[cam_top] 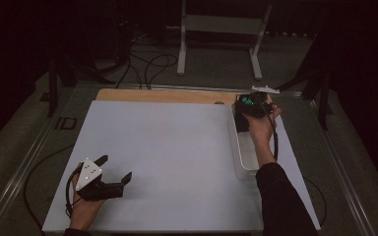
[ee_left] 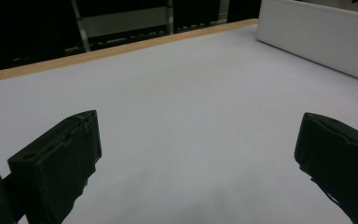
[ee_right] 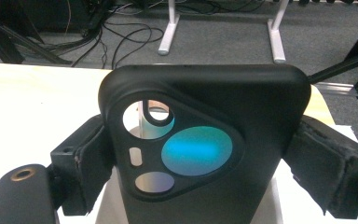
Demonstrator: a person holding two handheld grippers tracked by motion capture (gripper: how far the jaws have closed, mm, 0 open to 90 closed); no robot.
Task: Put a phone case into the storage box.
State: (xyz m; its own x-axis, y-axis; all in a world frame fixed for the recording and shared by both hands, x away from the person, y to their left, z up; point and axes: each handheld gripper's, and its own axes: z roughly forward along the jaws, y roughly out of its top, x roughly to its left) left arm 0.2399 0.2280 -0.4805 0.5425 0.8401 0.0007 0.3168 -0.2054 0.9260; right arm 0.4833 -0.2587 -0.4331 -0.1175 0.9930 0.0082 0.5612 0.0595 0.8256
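Wide pale grey-white surface [cam_top: 177, 162] with a light wooden strip along its far edge. On its right side sits a long white rectangular plastic tray [cam_top: 241, 162], running front to back; its white side wall also shows at top right of the left gripper view [ee_left: 317, 37].

Right hand-held gripper [cam_top: 248, 110] is over the far end of the tray, held in the person's right hand [cam_top: 262, 129], dark sleeve behind. Its jaws are clamped on a black phone case with a triangular camera cutout [ee_right: 205, 140]: one jaw on each long side, case upright, back facing the gripper camera. A teal lens patch shows in the cutout. In the high view the case [cam_top: 248, 103] is above the tray's far end; contact with the tray can't be judged.

Left hand-held gripper [cam_top: 114, 173] is near the front left of the surface, in the left hand [cam_top: 86, 206]. Jaws spread wide, nothing between them, well apart from the tray.
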